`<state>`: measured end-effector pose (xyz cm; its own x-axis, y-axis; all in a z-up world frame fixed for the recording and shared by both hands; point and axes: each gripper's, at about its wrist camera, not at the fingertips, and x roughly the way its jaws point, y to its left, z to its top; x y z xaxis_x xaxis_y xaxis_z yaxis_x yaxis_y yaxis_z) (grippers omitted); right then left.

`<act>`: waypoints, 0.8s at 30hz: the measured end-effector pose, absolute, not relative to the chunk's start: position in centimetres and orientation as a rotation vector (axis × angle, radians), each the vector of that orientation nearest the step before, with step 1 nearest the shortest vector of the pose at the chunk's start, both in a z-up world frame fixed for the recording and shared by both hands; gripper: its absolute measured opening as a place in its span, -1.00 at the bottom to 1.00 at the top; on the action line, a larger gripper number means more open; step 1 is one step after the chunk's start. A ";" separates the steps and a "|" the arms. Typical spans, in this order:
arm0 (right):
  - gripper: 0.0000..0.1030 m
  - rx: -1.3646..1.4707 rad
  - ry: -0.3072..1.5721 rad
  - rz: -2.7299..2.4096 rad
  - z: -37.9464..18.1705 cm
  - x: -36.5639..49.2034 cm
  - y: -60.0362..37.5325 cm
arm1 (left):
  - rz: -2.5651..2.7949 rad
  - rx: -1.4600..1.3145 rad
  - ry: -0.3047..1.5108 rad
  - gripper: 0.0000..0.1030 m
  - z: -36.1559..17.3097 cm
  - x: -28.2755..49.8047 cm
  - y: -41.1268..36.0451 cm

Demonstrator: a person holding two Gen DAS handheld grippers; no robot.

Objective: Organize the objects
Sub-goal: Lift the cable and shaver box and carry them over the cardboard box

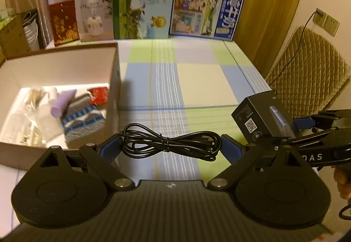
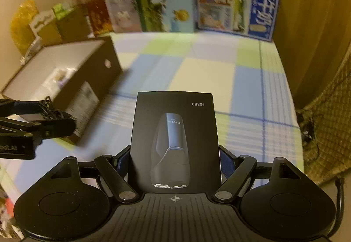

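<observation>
My left gripper (image 1: 170, 146) is shut on a coiled black cable (image 1: 169, 143), held above the checked tablecloth just right of an open cardboard box (image 1: 115, 71). The box holds a purple tube (image 1: 62, 101), a striped sock bundle (image 1: 82, 117), a red packet (image 1: 98, 95) and clear bottles. My right gripper (image 2: 175, 163) is shut on a black shaver box (image 2: 175, 141) marked FS889, held above the table. That shaver box (image 1: 261, 119) also shows at the right of the left wrist view. The left gripper with the cable (image 2: 50, 110) shows at the left of the right wrist view, next to the cardboard box (image 2: 87, 88).
Several printed cartons (image 1: 142, 3) stand along the table's far edge before a curtain. A quilted chair (image 1: 311, 71) stands at the table's right side. The checked tablecloth (image 1: 197, 79) stretches between the cardboard box and the right edge.
</observation>
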<state>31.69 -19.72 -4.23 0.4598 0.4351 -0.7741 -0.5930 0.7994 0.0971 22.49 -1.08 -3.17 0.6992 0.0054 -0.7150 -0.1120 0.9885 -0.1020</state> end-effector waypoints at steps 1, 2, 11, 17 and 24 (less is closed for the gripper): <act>0.47 -0.193 0.879 0.650 -3.7 31.4 -19.1 | 0.068 -0.143 0.783 0.80 -2.7 22.2 -0.6; 0.47 -0.190 0.869 0.662 -3.3 31.1 -18.6 | 0.073 -0.144 0.776 0.80 -2.4 21.9 -0.1; 0.47 -0.142 0.816 0.805 -0.7 28.9 -11.9 | 0.174 -0.162 0.735 0.80 -0.1 19.4 6.4; 0.47 -0.119 0.797 0.891 0.3 28.3 -6.2 | 0.263 -0.164 0.717 0.80 0.7 18.0 12.0; 0.47 -0.111 0.798 0.911 0.0 28.3 0.5 | 0.313 -0.170 0.714 0.80 0.5 17.6 17.9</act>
<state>28.33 0.45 0.03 0.3527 0.6637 -0.6597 -0.7415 0.6282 0.2356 17.62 17.86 0.50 0.7118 0.2233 -0.6659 -0.3383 0.9399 -0.0464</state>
